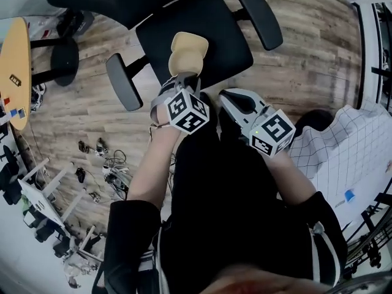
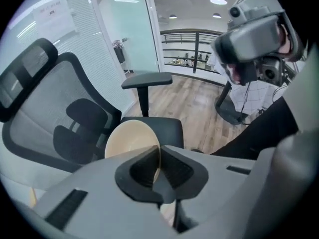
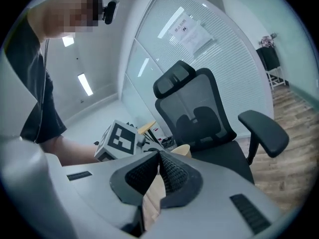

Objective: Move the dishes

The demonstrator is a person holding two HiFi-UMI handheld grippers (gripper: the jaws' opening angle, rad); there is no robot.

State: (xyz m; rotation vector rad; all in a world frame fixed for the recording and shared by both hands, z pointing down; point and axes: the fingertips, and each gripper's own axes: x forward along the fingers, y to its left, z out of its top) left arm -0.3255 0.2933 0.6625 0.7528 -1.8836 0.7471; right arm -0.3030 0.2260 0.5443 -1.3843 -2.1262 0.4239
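Observation:
A cream-coloured dish (image 1: 187,52) hangs over the seat of a black office chair (image 1: 211,26). My left gripper (image 1: 185,78) is shut on its near rim. In the left gripper view the dish (image 2: 127,141) stands edge-on between the pads of the left gripper (image 2: 158,164), which press on it. My right gripper (image 1: 231,98) is just to the right, level with the left one, shut with nothing between its jaws. In the right gripper view the right gripper (image 3: 158,164) has its pads together, and the dish (image 3: 182,150) peeks out behind them.
The chair's armrests (image 1: 258,16) flank the seat. A table with a white gridded cloth (image 1: 352,155) stands at the right, and a yellow round tabletop (image 1: 15,57) at the left. Cables and small parts (image 1: 107,164) litter the wood floor.

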